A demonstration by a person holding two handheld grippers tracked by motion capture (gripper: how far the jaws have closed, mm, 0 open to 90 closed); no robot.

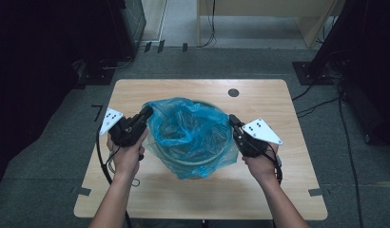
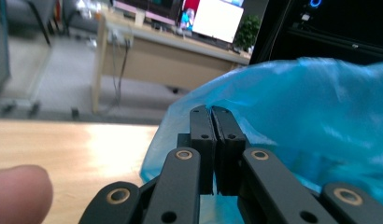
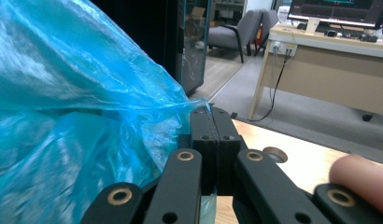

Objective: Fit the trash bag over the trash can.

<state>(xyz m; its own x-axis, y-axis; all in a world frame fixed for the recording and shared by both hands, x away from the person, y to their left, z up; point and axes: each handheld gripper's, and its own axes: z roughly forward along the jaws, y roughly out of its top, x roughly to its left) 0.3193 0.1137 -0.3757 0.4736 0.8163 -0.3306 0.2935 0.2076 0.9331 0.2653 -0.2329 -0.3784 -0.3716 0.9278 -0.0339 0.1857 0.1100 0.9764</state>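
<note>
Blue bag point(image 1: 188, 130) mouth upward, stretched sideways between tools

Two bare forearms reaching in from the bottom of the high view, angled slightly toward each other. Left hand point(image 1: 126, 154) wrapped around the left gripper point(image 1: 148, 112), pointed up and to the right, black fingers point(image 2: 202, 135) pressed flat together, a fingertip showing at the lower left of the left gripper view. Right hand point(image 1: 260, 164) clasping the right gripper point(image 1: 231, 118), pointed up and to the left, fingers point(image 3: 203, 133) likewise closed tight.
</note>
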